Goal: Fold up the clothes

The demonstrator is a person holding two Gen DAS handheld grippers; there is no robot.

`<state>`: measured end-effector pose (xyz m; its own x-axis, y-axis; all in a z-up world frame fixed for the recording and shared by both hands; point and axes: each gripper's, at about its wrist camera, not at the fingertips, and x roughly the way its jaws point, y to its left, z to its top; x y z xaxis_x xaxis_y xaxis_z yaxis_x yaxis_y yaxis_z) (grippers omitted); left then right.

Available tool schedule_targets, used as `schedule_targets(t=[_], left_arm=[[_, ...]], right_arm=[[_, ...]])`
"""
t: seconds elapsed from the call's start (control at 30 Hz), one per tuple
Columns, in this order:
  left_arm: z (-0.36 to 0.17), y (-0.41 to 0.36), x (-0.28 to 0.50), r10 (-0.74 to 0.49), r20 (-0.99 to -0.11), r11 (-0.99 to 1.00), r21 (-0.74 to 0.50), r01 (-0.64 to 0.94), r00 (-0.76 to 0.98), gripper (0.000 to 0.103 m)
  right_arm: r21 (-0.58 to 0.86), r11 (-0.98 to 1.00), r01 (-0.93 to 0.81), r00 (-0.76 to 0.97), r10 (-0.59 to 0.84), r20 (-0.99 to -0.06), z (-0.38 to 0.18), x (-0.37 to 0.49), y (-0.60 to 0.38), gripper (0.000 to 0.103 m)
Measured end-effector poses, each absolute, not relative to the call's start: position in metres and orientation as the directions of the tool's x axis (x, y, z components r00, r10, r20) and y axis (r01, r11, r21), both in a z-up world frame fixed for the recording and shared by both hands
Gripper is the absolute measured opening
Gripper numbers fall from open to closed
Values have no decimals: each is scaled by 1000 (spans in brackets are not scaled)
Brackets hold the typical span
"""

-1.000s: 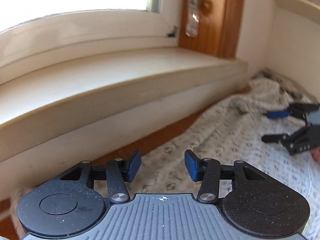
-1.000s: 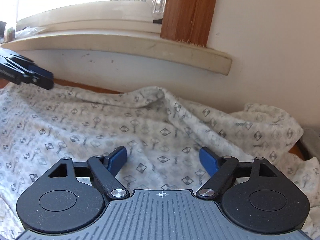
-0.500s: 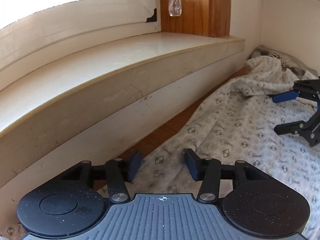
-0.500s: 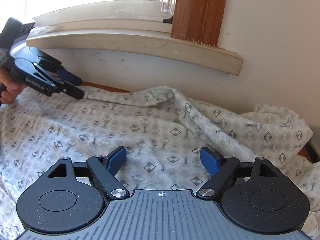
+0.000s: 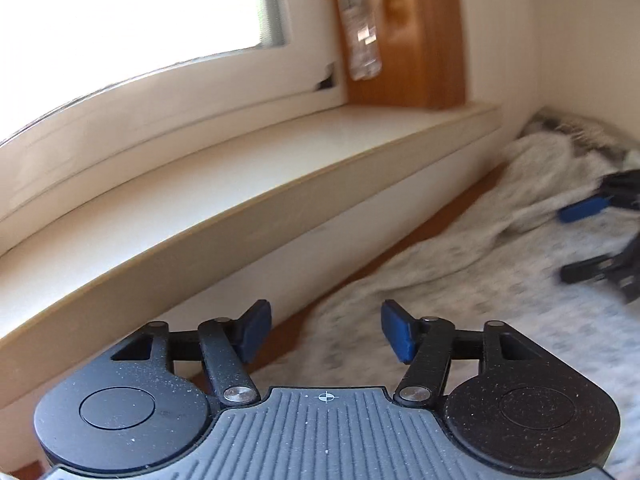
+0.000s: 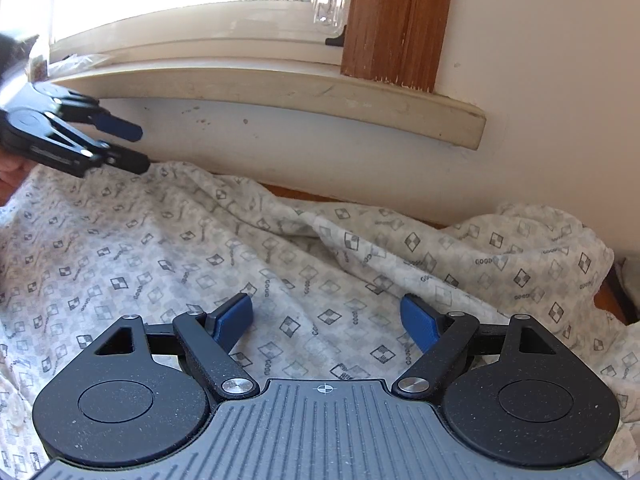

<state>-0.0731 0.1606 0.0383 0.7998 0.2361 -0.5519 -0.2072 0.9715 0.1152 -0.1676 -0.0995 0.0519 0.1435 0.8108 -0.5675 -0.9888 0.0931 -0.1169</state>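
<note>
A pale cloth with a grey diamond print (image 6: 248,252) lies spread over a wooden surface under a window sill; in the blurred left wrist view the same cloth (image 5: 460,288) fills the lower right. My left gripper (image 5: 326,330) hovers over the cloth's far edge, its jaws opening with nothing between the blue pads. From the right wrist view the left gripper (image 6: 138,148) shows at the upper left, above the cloth. My right gripper (image 6: 328,322) stands open just above the cloth's middle, nothing held. The right gripper (image 5: 576,240) also shows at the right edge of the left wrist view.
A cream window sill (image 6: 280,88) juts out over the cloth's far edge, with a wooden window frame (image 6: 396,24) above it. A strip of bare wood (image 5: 440,220) shows between cloth and wall. The cloth bunches into a heap at the right (image 6: 552,248).
The left gripper's jaws have spread wider and it has shifted and rolled a little, blurring its view. The right gripper has kept still and open over the cloth.
</note>
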Motion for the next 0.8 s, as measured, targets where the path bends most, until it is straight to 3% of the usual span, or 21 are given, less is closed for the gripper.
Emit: schedule_targets(t=[0.17,0.27,0.33,0.53,0.8], left_arm=[[43,121,-58,118,-572,993,81,-87,812,72],[41,96,-45,68,-578,997,76,-30,813,72],[39,83,-36,44,-578,997,75,-1,815,72],[20,64,-20,24,-578,998,57,10,815,73],[7,70,-11,-5,-604,1000,11,15,797,77]], right_arm=[[-99,157,-983,185,839,-512,61,-157,-116,80],[-160,199,-967,253,833,-492,74,-140,-145,76],[-178,239,-955,297,806,-512,82,-118,-169,65],[-207,347,-915,400,700,-592,93,-64,-238,65],[-237,333,-913,400,609,-685,84,-56,-268,66]])
